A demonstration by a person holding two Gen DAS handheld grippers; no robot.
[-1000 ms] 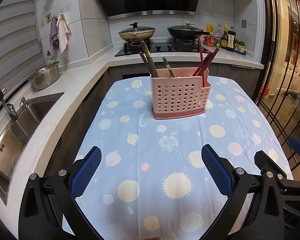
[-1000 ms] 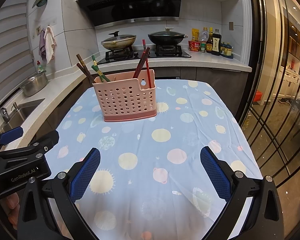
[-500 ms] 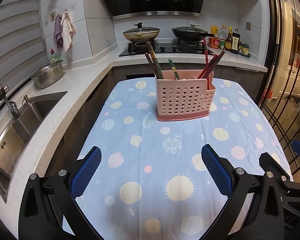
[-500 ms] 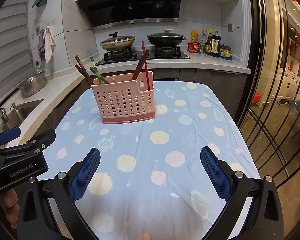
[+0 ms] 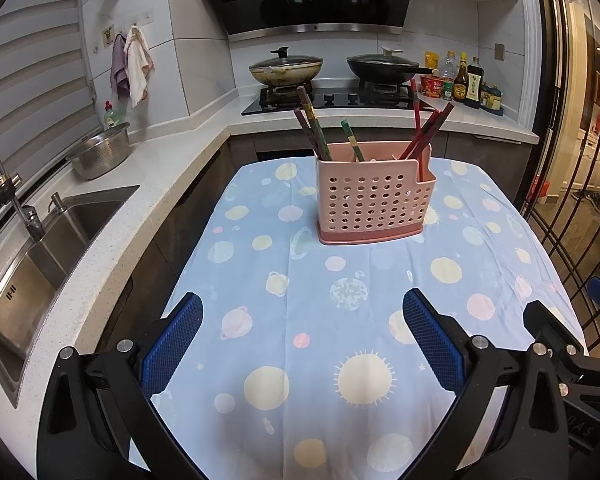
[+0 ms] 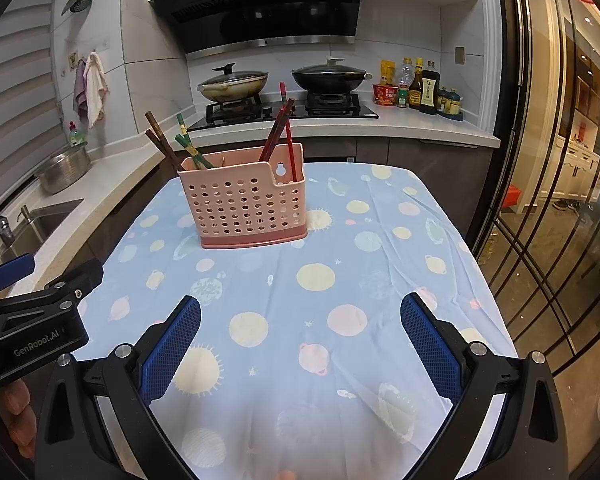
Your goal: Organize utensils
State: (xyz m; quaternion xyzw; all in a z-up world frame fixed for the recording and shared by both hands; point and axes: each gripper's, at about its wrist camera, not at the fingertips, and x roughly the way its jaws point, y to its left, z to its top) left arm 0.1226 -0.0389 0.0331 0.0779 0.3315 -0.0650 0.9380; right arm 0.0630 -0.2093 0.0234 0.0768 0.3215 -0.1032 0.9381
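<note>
A pink perforated utensil holder (image 5: 374,199) (image 6: 245,205) stands upright on the table's far half. Brown and green chopsticks (image 5: 314,128) (image 6: 168,144) lean out of its left side, red ones (image 5: 426,128) (image 6: 281,128) out of its right compartment. My left gripper (image 5: 302,344) hovers open over the near part of the blue planet-print tablecloth (image 5: 300,300), with nothing between its blue pads. My right gripper (image 6: 300,344) is open and empty too, well short of the holder. The left gripper's body (image 6: 32,320) shows at the left edge of the right wrist view.
A counter with a steel sink (image 5: 40,248) and a metal bowl (image 5: 100,156) runs along the left. Behind the table a stove carries two lidded pans (image 5: 286,70) (image 5: 384,65), with sauce bottles (image 5: 464,82) beside them. A glass door (image 6: 560,200) stands at the right.
Both grippers have drawn back and up a little from the holder, which now looks smaller and farther. Both stay open and empty; nothing on the table has moved.
</note>
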